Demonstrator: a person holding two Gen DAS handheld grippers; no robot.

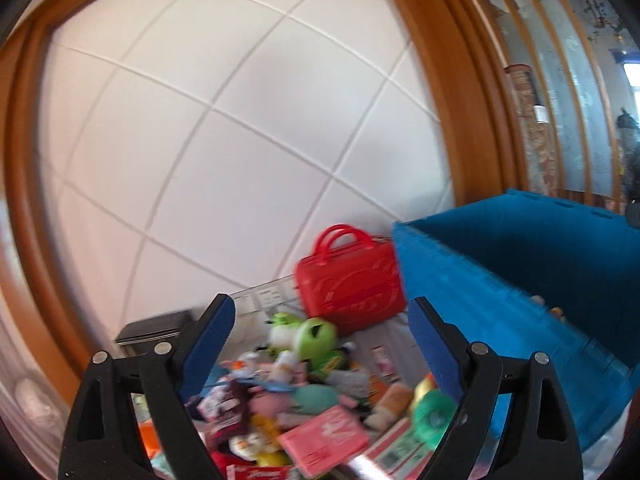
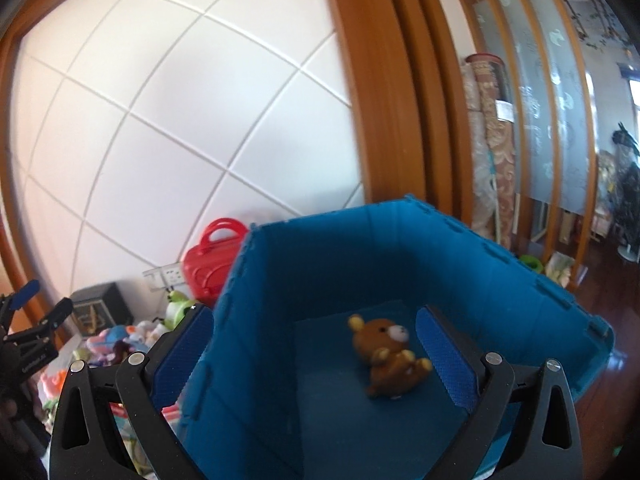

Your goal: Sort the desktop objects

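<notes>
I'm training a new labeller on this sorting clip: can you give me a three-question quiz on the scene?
1. True or false: the blue bin holds a brown teddy bear.
2. What stands against the wall beside the bin? A) red toy case B) yellow bucket C) glass vase
3. What do the left gripper fingers hold?

Key: 1 true; 2 A; 3 nothing, they stand open above the toy pile.

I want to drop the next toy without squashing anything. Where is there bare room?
The blue bin's floor is bare all around the brown bear, widest toward its near left wall. The pile in front of the red case is packed, with no bare patch visible.
</notes>
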